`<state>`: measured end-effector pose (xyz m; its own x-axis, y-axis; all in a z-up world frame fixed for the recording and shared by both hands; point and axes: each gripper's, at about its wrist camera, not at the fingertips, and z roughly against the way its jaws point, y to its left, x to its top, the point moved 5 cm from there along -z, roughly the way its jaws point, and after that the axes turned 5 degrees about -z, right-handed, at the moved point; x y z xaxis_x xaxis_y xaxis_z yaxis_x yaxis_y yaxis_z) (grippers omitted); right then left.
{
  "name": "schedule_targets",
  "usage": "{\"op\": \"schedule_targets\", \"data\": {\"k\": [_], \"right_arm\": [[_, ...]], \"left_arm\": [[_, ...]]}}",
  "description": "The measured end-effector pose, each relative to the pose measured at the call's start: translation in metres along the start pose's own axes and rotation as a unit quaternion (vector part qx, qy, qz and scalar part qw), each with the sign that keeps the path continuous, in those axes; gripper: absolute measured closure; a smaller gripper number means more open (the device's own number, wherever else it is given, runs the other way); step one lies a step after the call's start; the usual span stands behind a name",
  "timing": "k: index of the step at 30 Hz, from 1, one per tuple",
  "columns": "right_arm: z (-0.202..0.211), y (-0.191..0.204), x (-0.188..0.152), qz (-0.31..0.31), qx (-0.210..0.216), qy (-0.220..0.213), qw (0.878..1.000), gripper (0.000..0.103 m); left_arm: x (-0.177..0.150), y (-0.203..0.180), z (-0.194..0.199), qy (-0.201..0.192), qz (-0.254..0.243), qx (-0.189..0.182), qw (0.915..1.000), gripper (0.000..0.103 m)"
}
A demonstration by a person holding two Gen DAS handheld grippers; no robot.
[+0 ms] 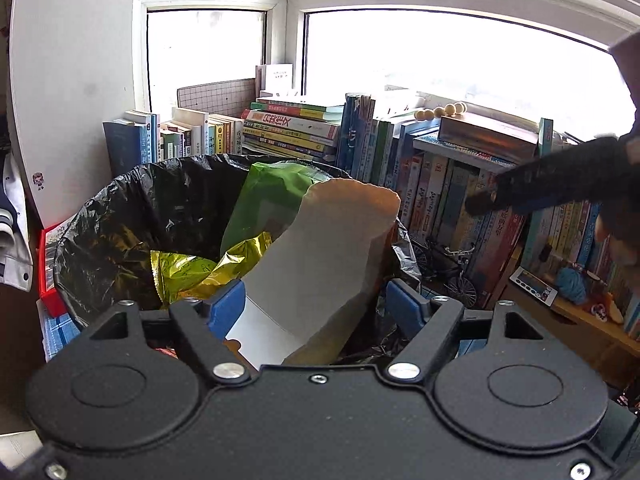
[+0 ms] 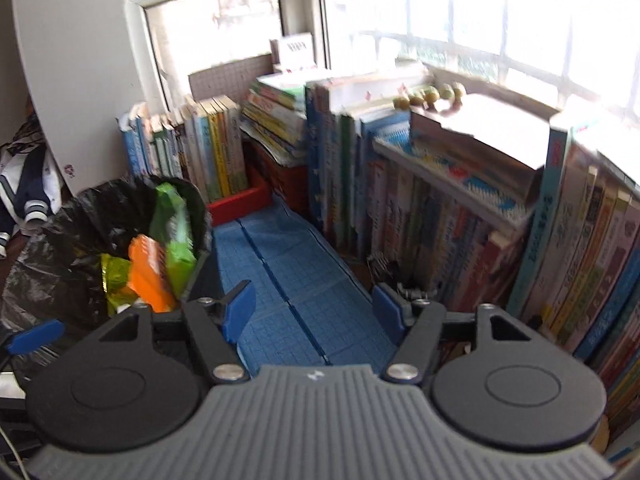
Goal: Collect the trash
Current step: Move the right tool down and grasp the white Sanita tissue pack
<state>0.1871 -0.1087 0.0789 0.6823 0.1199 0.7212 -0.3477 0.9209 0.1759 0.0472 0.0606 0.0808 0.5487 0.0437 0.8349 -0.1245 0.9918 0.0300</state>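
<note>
2 grippers, jaws spread, gripping nothing: left gripper point(image 1: 316, 304) straddles upright carton point(image 1: 320, 264) over bin point(image 1: 120, 216); right gripper point(image 2: 314, 312) above blue mat point(image 2: 304, 280), bin to its left.

This looks like a room in a home, a corner for reading and study. Lots of books point(image 2: 460, 216) stand in rows and lie in piles under a big bright window point(image 1: 440, 52). A blue mat point(image 2: 296, 280) with little squares covers the counter. A small toy bicycle point(image 1: 452, 268) and a ball of blue yarn point(image 1: 570, 280) sit by the books. Folded clothes point(image 2: 24, 188) lie at the side. A bin with a black bag point(image 1: 120, 216) holds snack wrappers.
</note>
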Motion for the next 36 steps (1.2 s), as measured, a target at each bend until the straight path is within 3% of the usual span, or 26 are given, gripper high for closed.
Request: {"op": "schedule_targets", "data": {"k": [9,15,19,24,28,30,32,36], "right_arm": [[-0.060,-0.033,-0.073,-0.032,-0.041,0.141,0.989,0.026],[-0.077,-0.037,-0.101,-0.033,-0.042,0.205,0.977,0.025],[-0.099,-0.031,-0.112,-0.033,-0.046,0.231,0.971,0.023],[-0.142,-0.034,-0.128,-0.087,-0.072,0.260,0.959,0.023],[-0.168,-0.027,-0.143,-0.094,-0.086,0.280,0.952,0.020],[-0.174,-0.019,-0.146,-0.081,-0.086,0.272,0.955,0.012],[-0.176,-0.010,-0.150,-0.058,-0.089,0.267,0.958,0.012],[-0.170,-0.005,-0.152,-0.039,-0.076,0.249,0.965,0.026]], "left_arm": [[-0.003,0.005,-0.001,0.005,0.001,0.003,1.0000,0.026],[-0.003,0.006,-0.004,0.009,0.003,0.004,0.9999,0.026],[-0.003,0.005,-0.005,0.010,0.002,0.006,0.9999,0.026],[-0.002,0.002,-0.002,0.005,-0.001,0.005,1.0000,0.026],[-0.002,0.002,-0.001,0.004,-0.003,0.004,1.0000,0.026],[-0.002,0.003,-0.001,0.007,0.000,0.002,1.0000,0.026],[-0.001,0.004,-0.001,0.009,0.003,0.000,1.0000,0.026],[-0.002,0.004,0.000,0.008,0.000,-0.001,1.0000,0.026]]}}
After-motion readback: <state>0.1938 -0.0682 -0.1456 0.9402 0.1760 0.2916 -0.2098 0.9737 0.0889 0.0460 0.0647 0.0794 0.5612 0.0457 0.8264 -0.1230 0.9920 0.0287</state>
